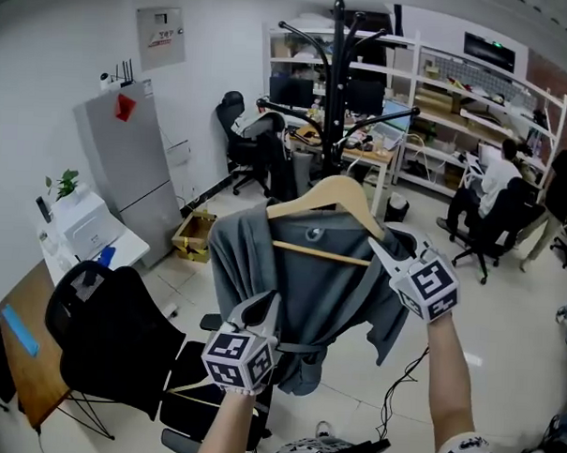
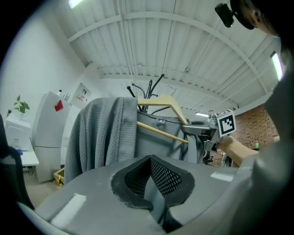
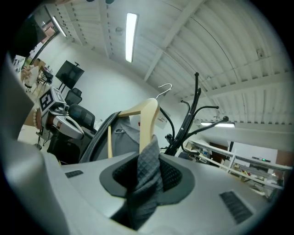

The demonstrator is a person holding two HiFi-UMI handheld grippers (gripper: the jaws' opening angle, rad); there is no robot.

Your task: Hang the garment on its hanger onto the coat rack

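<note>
A grey garment (image 1: 327, 298) hangs on a wooden hanger (image 1: 334, 197), held up in the air in front of the black coat rack (image 1: 337, 73). My left gripper (image 1: 264, 309) is shut on a fold at the garment's lower left; a grey strip runs between its pads (image 2: 172, 176). My right gripper (image 1: 386, 249) is shut on the garment at the hanger's right shoulder, with waffle-textured cloth (image 3: 147, 179) bunched in its jaws. In the right gripper view the hanger (image 3: 147, 124) rises just beyond the jaws. Its metal hook (image 3: 165, 87) is free in the air, left of the rack's prongs (image 3: 190, 119).
A black office chair (image 1: 119, 345) stands at lower left beside a wooden desk (image 1: 25, 350). A grey cabinet (image 1: 127, 167) and a cardboard box (image 1: 194, 236) are at the left wall. People sit at desks behind the rack (image 1: 496, 183), below white shelving (image 1: 458, 97).
</note>
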